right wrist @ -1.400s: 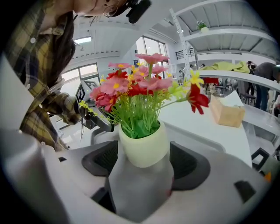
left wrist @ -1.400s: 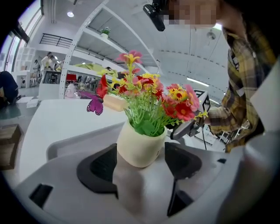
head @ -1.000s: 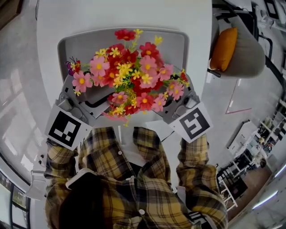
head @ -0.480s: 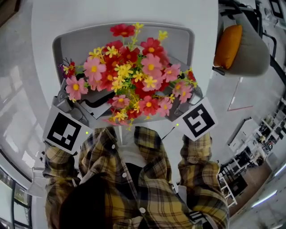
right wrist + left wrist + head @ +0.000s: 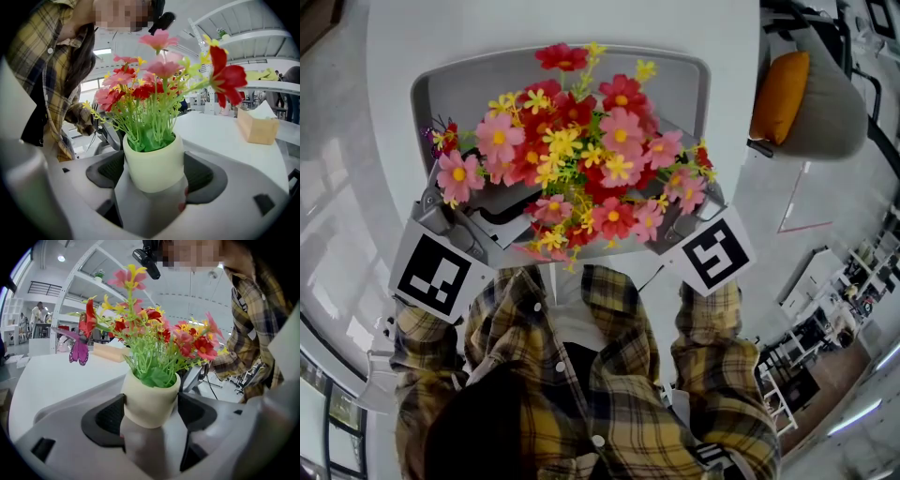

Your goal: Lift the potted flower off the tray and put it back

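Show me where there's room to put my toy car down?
Bare table beyond the tray, plus the tray's far corners beside the flowers. Crowded near the person: the left gripper and right gripper clamp the pot.

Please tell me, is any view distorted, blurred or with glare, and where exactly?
Head view: fisheye bending curves the white table, pale reflections lie on the glossy floor, and the flowers are sharp. Left gripper view: dark rounded corners; the pot is sharp. Right gripper view: the same dark corners; a ceiling light glows bright behind the flowers.
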